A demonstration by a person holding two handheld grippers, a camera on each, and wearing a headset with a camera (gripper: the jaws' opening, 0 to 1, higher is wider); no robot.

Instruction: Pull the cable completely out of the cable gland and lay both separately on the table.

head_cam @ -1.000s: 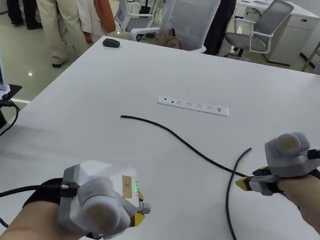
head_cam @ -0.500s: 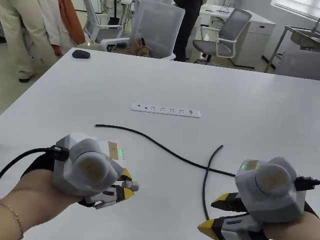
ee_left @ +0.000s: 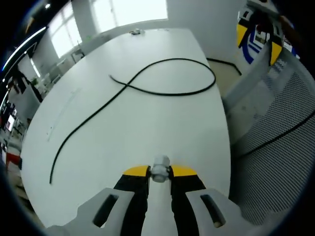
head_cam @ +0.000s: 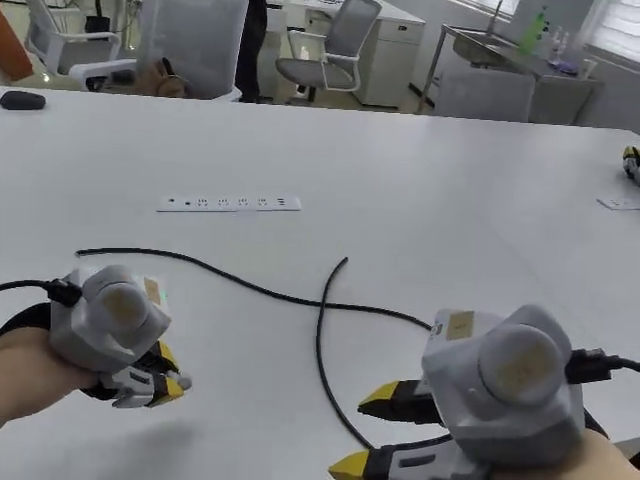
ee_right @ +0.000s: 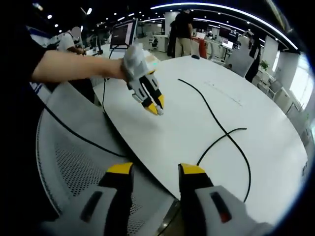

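A small pale cable gland (ee_left: 160,168) sits pinched between the yellow tips of my left gripper (ee_left: 160,171), which hovers just over the near left of the white table (head_cam: 470,220). From the head view the left gripper (head_cam: 165,385) hides the gland. The black cable (head_cam: 250,288) lies loose on the table, free of the gland, crossing itself in a loop (ee_left: 162,91). My right gripper (head_cam: 362,430) is open and empty at the near table edge, short of the cable (ee_right: 216,123). The right gripper view has its own jaws (ee_right: 156,169) apart and the left gripper (ee_right: 152,105) beyond them.
A white power strip (head_cam: 228,203) lies past the cable. A dark mouse (head_cam: 20,99) rests at the far left edge, and a paper slip (head_cam: 615,203) at the far right. Office chairs (head_cam: 330,45) stand behind the table. A mesh chair seat (ee_right: 74,162) is below the near edge.
The right gripper has let go of the cable, opened and drawn back to the near edge. The left gripper stays shut, now lower over the table. The head camera has panned right.
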